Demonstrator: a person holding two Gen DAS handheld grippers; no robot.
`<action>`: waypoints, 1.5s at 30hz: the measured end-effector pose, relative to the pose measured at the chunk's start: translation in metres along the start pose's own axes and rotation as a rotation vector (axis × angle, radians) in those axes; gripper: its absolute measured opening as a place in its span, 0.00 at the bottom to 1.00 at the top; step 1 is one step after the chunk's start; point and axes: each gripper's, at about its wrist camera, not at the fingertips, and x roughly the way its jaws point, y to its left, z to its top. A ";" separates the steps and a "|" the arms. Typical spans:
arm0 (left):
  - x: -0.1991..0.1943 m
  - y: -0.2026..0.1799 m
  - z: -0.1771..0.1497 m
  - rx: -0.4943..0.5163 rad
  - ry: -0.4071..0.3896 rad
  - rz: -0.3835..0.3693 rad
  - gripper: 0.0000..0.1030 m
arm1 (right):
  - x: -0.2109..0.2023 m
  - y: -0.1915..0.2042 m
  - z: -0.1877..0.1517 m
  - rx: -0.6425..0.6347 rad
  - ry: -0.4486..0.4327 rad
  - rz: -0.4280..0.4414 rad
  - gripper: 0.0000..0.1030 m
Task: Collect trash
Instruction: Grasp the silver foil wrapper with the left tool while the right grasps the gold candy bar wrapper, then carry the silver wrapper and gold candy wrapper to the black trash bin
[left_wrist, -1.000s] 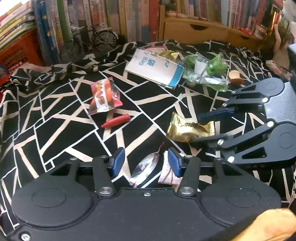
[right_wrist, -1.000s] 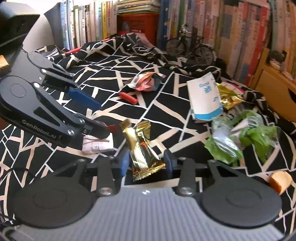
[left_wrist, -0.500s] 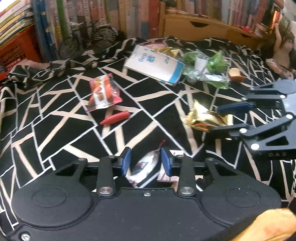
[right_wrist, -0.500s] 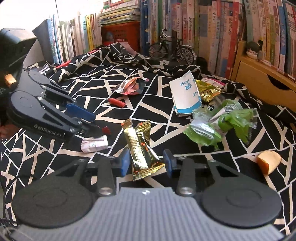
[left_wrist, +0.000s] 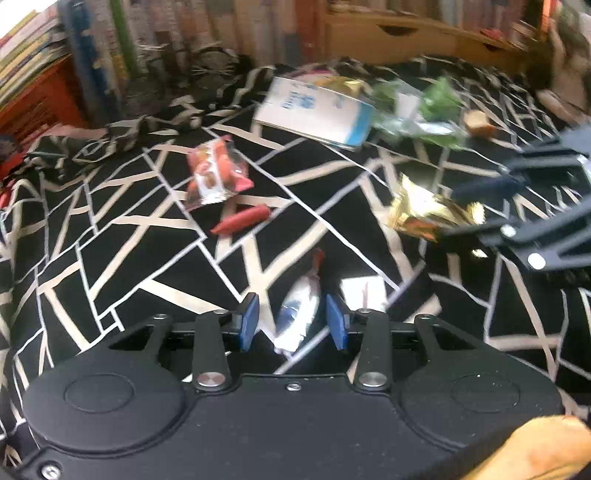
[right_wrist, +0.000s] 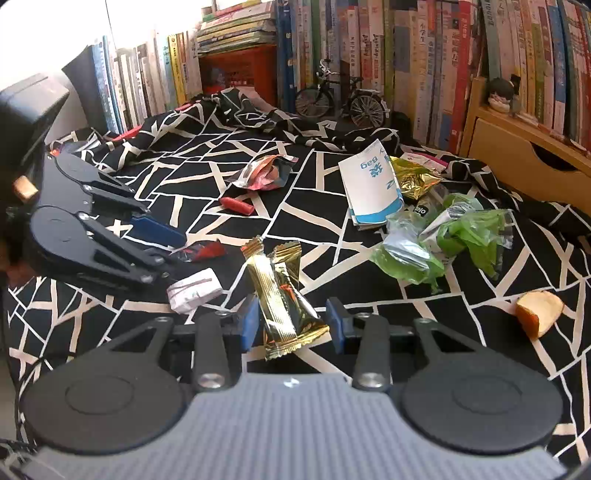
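The left gripper (left_wrist: 291, 323) has its blue pads partly apart around a silver wrapper (left_wrist: 299, 314) with a red twisted end. Its jaws closed in and have just been opening a little again, and a gap shows on each side of the wrapper, so they do not clamp it. The wrapper lies on the black-and-white cloth (left_wrist: 129, 258), with a small white packet (left_wrist: 364, 291) just beside it.

The right gripper (right_wrist: 291, 321) stands about as wide, with a gold snack packet (right_wrist: 284, 295) between its pads. The left pad looks to touch the packet; the right pad stands a little off it. In the left wrist view the packet sits tilted, apparently off the cloth, so it seems held, though loosely.

Farther off lie a red stick (left_wrist: 242, 219), a red snack bag (left_wrist: 216, 173), then a white-and-blue bag (left_wrist: 317, 112), green wrappers (right_wrist: 443, 240) and an orange-crusted bread piece (right_wrist: 537, 312). Books (right_wrist: 406, 55) and a model bicycle (right_wrist: 340, 98) stand behind.

Compared with a second ago, the left gripper's pads sit nearer each other, and the gold packet sits higher and farther right in the left wrist view.
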 end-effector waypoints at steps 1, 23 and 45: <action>0.000 0.000 0.000 -0.010 -0.006 0.004 0.35 | 0.000 0.000 0.000 0.006 -0.002 -0.001 0.44; -0.036 0.001 -0.005 -0.116 -0.123 0.053 0.09 | -0.016 0.010 0.008 0.081 -0.018 -0.038 0.44; -0.170 0.027 -0.084 -0.172 -0.306 0.134 0.09 | -0.090 0.106 0.018 0.066 -0.168 -0.037 0.44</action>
